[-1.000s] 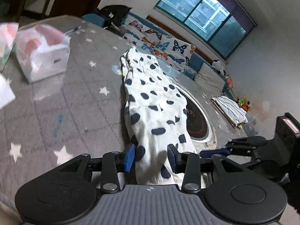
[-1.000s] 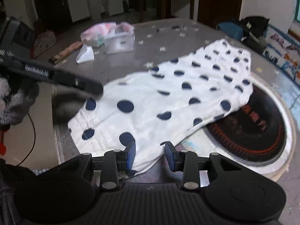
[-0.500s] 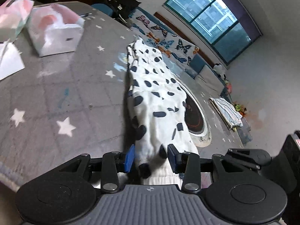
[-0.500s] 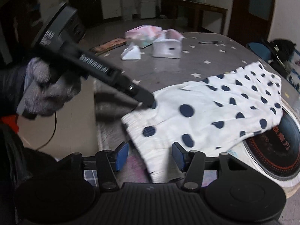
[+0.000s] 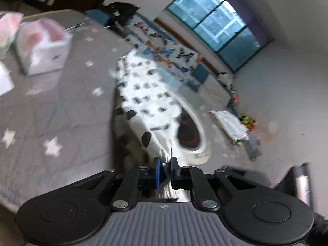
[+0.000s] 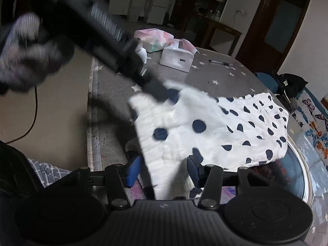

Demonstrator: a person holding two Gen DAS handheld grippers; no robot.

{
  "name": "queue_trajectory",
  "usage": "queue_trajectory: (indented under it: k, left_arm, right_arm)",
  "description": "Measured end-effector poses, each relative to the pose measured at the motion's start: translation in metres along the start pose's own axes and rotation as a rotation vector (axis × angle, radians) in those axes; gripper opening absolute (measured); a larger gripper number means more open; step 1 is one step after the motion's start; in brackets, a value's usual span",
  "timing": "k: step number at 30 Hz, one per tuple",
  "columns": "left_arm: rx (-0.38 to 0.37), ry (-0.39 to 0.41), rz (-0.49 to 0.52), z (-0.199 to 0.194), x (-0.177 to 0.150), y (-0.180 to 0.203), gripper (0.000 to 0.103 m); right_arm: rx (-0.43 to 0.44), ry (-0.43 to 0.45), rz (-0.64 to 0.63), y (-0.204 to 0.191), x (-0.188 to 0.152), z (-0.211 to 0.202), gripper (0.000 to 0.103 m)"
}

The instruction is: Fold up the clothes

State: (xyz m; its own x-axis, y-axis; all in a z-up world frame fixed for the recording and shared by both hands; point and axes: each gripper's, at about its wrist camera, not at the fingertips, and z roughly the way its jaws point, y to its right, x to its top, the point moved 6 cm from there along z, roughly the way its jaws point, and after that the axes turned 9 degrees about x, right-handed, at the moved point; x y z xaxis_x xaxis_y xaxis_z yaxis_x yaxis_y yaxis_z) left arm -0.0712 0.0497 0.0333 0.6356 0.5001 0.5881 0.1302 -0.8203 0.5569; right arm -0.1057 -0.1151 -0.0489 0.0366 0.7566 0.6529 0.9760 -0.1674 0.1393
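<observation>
A white garment with dark blue dots (image 5: 147, 100) lies along the grey star-patterned table (image 5: 51, 110). My left gripper (image 5: 165, 165) is shut on the garment's near edge and lifts it off the table. In the right wrist view the same garment (image 6: 215, 131) spreads ahead, and the left gripper (image 6: 162, 91) pinches its far-left corner. My right gripper (image 6: 164, 169) is open, with the garment's near hem hanging between its fingers.
A round black induction plate (image 6: 287, 176) is set in the table under the garment's right side. Tissue packs (image 6: 176, 54) and a pen (image 6: 220, 62) lie at the far end. Folded cloth (image 5: 228, 123) lies on the floor.
My left gripper has closed on the garment's edge and raised it. The right gripper has opened wider and moved up under the near hem.
</observation>
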Motion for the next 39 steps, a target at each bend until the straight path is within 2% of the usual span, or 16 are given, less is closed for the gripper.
queue_trajectory:
  k: [2, 4, 5, 7, 12, 14, 16, 19, 21, 24, 27, 30, 34, 39]
  left_arm:
    - [-0.024, 0.003, 0.018, 0.001, 0.010, 0.013, 0.010]
    - [-0.047, -0.002, 0.033, 0.004, 0.017, 0.024, 0.010]
    - [-0.056, -0.005, 0.038, 0.006, 0.019, 0.028, 0.010]
    - [-0.056, -0.012, 0.026, 0.007, 0.018, 0.027, 0.010]
    - [-0.056, -0.027, -0.004, 0.011, 0.016, 0.026, 0.010]
    - [-0.056, -0.033, -0.016, 0.013, 0.015, 0.025, 0.010]
    - [-0.056, -0.039, -0.028, 0.014, 0.014, 0.024, 0.010]
    - [-0.056, -0.049, -0.046, 0.016, 0.013, 0.023, 0.010]
    - [-0.055, -0.055, -0.058, 0.018, 0.012, 0.023, 0.010]
    - [-0.066, -0.050, -0.070, 0.017, 0.013, 0.026, 0.010]
    - [-0.086, -0.050, -0.075, 0.017, 0.013, 0.030, 0.010]
    - [-0.099, -0.056, -0.090, 0.017, 0.013, 0.030, 0.010]
    - [-0.104, -0.077, -0.129, 0.018, 0.010, 0.020, 0.010]
    - [-0.087, -0.129, -0.135, 0.024, -0.004, 0.007, 0.011]
  right_arm:
    - [-0.033, 0.003, -0.001, 0.002, -0.001, -0.001, 0.048]
    - [-0.072, 0.009, 0.005, 0.005, -0.002, -0.004, 0.036]
    - [-0.077, 0.013, 0.016, 0.006, -0.003, -0.006, 0.035]
    - [-0.088, 0.021, 0.036, 0.009, -0.004, -0.013, 0.024]
    - [-0.107, 0.009, 0.068, 0.013, -0.012, -0.022, 0.020]
    - [-0.082, 0.008, 0.077, 0.012, -0.013, -0.023, 0.026]
    - [-0.076, 0.029, 0.064, 0.008, -0.009, -0.025, 0.050]
    - [-0.067, 0.072, 0.034, 0.001, 0.000, -0.027, 0.057]
    - [-0.069, 0.096, 0.030, -0.002, 0.007, -0.024, 0.066]
    - [-0.098, 0.123, 0.020, -0.006, 0.015, -0.015, 0.066]
    - [-0.167, 0.107, 0.017, -0.002, 0.015, -0.002, 0.066]
    - [-0.231, 0.073, 0.022, 0.008, 0.007, 0.003, 0.058]
    - [-0.292, 0.043, 0.063, 0.019, -0.004, -0.009, 0.055]
    - [-0.346, 0.014, 0.083, 0.027, -0.020, -0.026, 0.055]
